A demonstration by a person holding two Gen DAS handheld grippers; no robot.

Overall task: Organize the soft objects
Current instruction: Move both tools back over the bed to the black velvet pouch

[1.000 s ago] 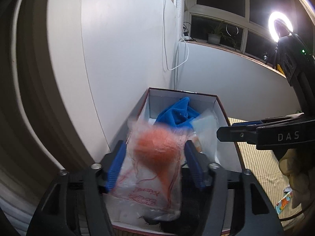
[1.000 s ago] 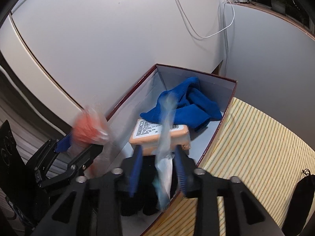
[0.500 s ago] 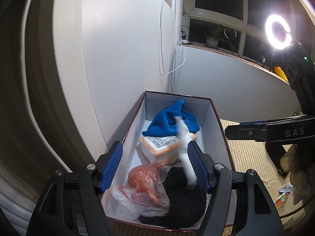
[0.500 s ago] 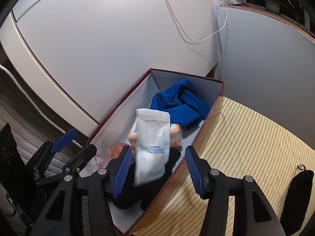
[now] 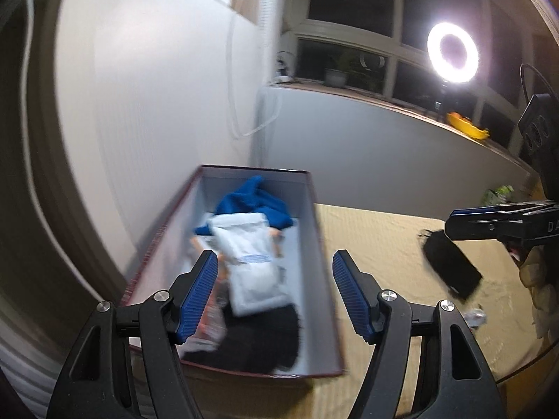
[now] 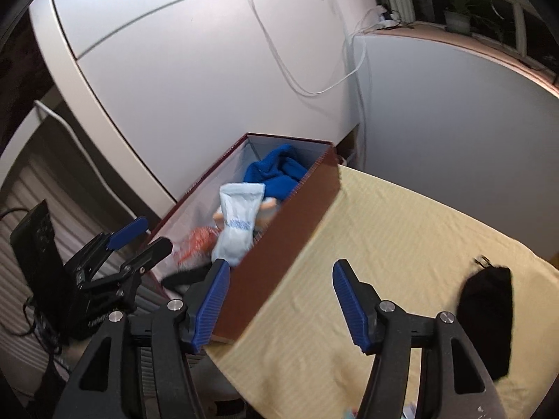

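Note:
A dark red box stands at the left edge of the yellow striped cloth. Inside lie a blue towel, a white pouch, an orange item in a clear bag and something black. My left gripper hangs open above the box's near end, holding nothing. My right gripper is over the box's right wall and the cloth, its jaws opening with nothing between them. A black pouch lies on the cloth to the right.
White cabinet walls rise behind and left of the box, with a white cable hanging down. A ring light shines by the dark windows. A gloved hand holds the right gripper. Small wrappers lie near the black pouch.
The bagged orange item left my left gripper and the white pouch left my right gripper; both now lie in the box. Both grippers pulled back and to the right, away from the box.

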